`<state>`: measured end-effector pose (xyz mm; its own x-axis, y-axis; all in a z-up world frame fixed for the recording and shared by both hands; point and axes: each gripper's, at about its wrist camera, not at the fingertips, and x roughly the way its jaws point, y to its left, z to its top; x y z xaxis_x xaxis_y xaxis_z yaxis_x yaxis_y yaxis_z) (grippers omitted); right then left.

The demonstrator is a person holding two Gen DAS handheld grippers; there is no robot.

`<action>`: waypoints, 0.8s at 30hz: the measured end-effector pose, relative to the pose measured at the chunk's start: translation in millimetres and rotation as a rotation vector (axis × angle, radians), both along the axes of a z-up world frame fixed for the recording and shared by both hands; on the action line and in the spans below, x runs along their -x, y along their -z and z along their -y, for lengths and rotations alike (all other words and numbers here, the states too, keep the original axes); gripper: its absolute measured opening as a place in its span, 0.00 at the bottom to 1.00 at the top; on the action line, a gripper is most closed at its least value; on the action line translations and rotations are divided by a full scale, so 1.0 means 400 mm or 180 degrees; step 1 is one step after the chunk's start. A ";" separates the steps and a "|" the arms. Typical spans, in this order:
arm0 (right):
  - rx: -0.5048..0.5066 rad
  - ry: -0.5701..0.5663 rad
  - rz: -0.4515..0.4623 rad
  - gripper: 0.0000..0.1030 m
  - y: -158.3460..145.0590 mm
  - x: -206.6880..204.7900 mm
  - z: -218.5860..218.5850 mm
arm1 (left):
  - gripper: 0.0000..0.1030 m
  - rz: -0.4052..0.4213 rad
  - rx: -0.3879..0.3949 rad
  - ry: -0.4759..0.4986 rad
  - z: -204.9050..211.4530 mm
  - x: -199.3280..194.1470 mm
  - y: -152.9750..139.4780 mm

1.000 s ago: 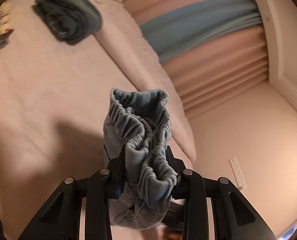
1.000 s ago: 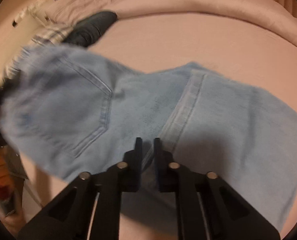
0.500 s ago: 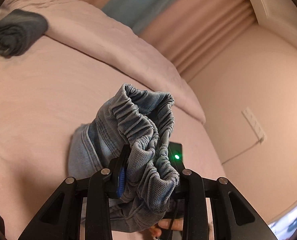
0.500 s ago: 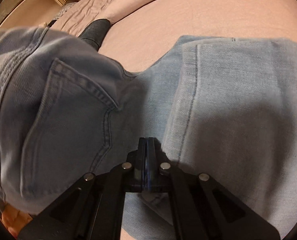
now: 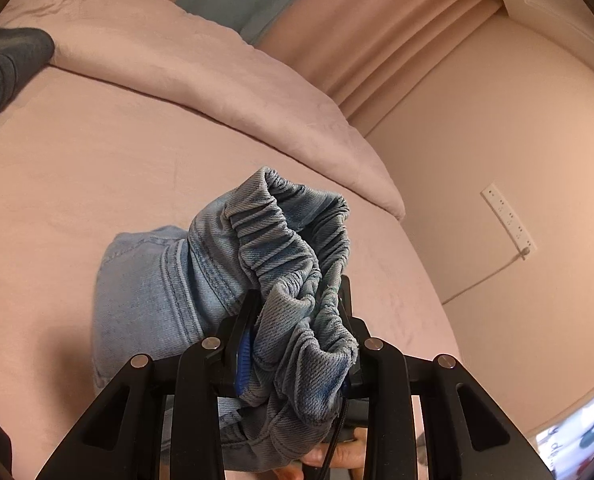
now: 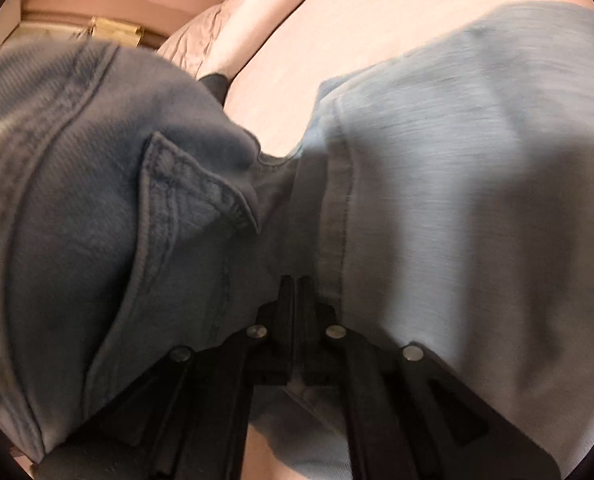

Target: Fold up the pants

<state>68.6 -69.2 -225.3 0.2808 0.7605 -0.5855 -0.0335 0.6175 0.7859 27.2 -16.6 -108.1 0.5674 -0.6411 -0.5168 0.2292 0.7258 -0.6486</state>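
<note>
Light-blue denim pants (image 5: 145, 280) on pink bed (image 5: 57, 184), gathered waistband upward in left gripper (image 5: 297, 320) jaws, right gripper (image 6: 295, 292) jaws closed, seemingly pinching fabric, long axis unclear.

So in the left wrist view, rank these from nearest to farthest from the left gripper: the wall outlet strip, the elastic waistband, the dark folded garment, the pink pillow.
1. Elastic waistband, clamped in the left gripper.
2. Pink pillow, beyond it, across the bed.
3. Wall outlet strip, on the right wall.
4. Dark folded garment, far left edge.
Outlet strip and dark garment are too close to call.

Both grippers have black fingers (image 5: 239, 320) on slotted black linkages with round silver screws.
</note>
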 end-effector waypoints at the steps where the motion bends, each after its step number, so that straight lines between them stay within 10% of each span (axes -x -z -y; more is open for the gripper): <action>1: -0.0033 0.0038 -0.0028 0.02 -0.001 0.006 0.014 | 0.30 -0.0003 0.0006 0.0011 0.001 0.004 0.003; 9: -0.0070 0.0354 -0.0056 0.14 -0.037 0.079 0.165 | 0.30 -0.0048 -0.0115 0.0209 0.073 0.011 0.017; 18: -0.0911 0.1200 0.0040 0.87 -0.109 0.155 0.486 | 0.30 0.0118 -0.0912 0.0456 0.193 0.039 0.052; 24: -0.0223 0.0439 -0.0006 0.77 -0.179 0.075 0.378 | 0.30 0.0174 -0.1349 0.0580 0.250 0.054 0.073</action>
<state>38.5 -220.4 -153.5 0.3844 0.7539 -0.5329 0.0493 0.5596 0.8273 5.4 -116.6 -137.2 0.4988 -0.4716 -0.7272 0.4031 0.8690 -0.2870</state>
